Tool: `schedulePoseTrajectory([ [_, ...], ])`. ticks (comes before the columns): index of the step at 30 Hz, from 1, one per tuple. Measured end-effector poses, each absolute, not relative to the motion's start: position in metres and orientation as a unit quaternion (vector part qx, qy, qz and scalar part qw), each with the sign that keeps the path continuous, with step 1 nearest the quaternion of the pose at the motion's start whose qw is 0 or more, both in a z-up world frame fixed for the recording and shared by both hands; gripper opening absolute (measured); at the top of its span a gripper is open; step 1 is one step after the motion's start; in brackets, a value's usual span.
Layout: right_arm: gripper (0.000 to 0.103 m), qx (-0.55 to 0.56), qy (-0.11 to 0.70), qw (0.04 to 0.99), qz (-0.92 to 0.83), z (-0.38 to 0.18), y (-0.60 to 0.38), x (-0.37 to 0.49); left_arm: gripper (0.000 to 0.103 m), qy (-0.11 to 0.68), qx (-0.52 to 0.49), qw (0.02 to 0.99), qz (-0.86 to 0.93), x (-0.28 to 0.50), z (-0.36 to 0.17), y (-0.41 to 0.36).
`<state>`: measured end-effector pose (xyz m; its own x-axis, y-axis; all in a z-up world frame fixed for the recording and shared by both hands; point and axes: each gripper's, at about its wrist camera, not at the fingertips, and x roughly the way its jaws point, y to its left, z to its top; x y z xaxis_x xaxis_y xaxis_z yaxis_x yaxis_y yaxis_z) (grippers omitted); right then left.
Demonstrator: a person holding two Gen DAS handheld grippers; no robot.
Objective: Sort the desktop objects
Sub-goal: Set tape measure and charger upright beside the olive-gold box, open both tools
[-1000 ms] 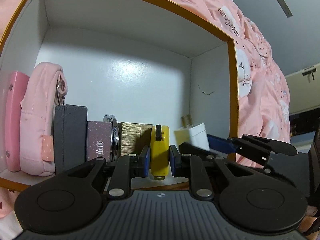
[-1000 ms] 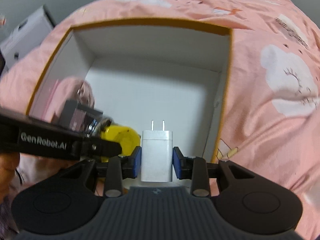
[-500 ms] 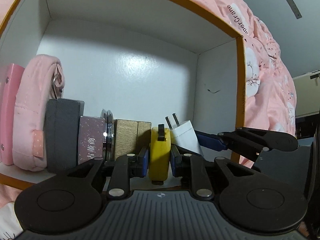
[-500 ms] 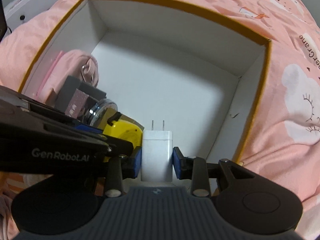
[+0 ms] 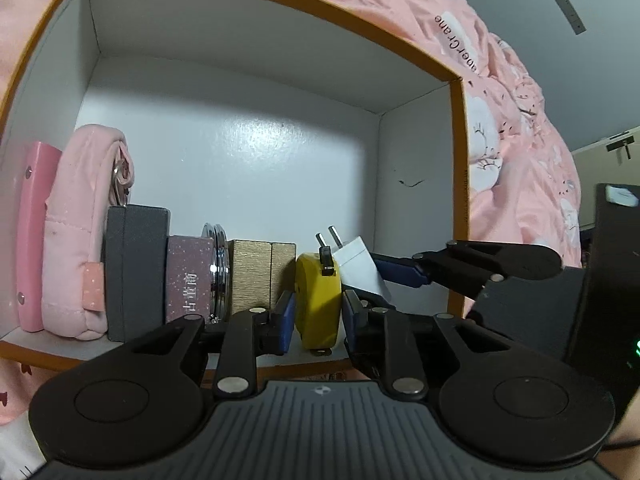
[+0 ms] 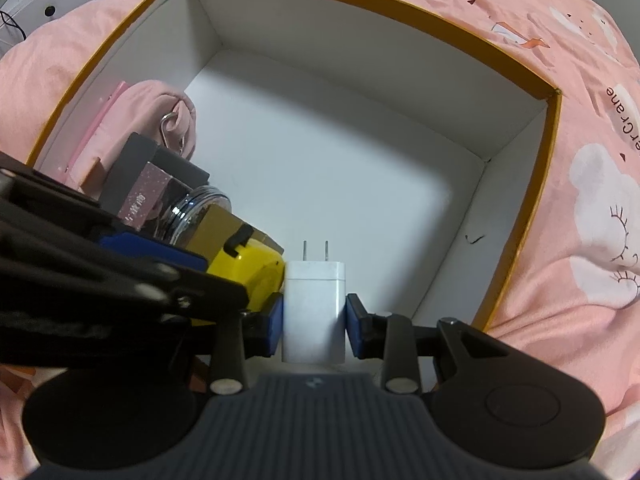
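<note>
White card lines the inside of an orange-rimmed box (image 5: 456, 168) that sits on a pink bedspread (image 6: 592, 240) printed with clouds. Along the box's near wall a row of things stands on edge. From the left in the left wrist view: a flat pink case (image 5: 34, 236) against the left wall, a padded pink pouch (image 5: 80, 232) with a metal ring at its top, a dark grey box (image 5: 136, 272), a small mauve box (image 5: 188, 276) with printed characters, a round chrome-edged item (image 5: 218, 268), a tan ribbed box (image 5: 260, 272), then the yellow tape measure (image 5: 318, 300).

The left tongs (image 5: 318, 320) straddle the tape measure; their jaws have just been opening, and a narrow gap shows between each blue pad and the yellow casing, so the tape measure stands released in the row, touching the tan box on its left.

Just right of it is the white charger plug (image 6: 314, 312), prongs pointing toward the far wall. The right tongs (image 6: 314, 320) are clenched on it, both blue pads pressed to its sides. In the right wrist view the plug's left side touches the tape measure. In the left wrist view the plug leans to the right. Whether its base rests on the box floor cannot be told.

To the right of the plug the box floor is bare up to the right wall, which carries a small dark scuff (image 6: 474, 238).
</note>
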<state>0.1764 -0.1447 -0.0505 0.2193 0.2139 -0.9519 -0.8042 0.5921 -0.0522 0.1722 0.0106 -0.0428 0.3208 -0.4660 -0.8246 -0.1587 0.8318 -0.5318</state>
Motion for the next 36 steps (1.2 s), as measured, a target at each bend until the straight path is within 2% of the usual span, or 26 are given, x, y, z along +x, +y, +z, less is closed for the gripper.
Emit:
schedulePoseTrajectory([
  [10,0.035,-0.293,0.545,0.713,0.329,-0.057,-0.135,0.185,0.028,0.535,-0.291,0.787,-0.099,0.156,-0.030,0.035],
  [20,0.034,-0.298,0.559,0.709,0.308,-0.055,-0.130,0.189,0.027,0.537,-0.290,0.785,-0.106,0.159,-0.037,0.032],
  [26,0.034,-0.333,0.533,0.703,0.332,-0.048,-0.127,0.185,0.022,0.540,-0.291,0.783,-0.105,0.166,-0.046,0.025],
  [36,0.034,-0.300,0.559,0.703,0.322,-0.046,-0.126,0.198,0.022,0.541,-0.279,0.788,-0.094,0.166,-0.049,0.024],
])
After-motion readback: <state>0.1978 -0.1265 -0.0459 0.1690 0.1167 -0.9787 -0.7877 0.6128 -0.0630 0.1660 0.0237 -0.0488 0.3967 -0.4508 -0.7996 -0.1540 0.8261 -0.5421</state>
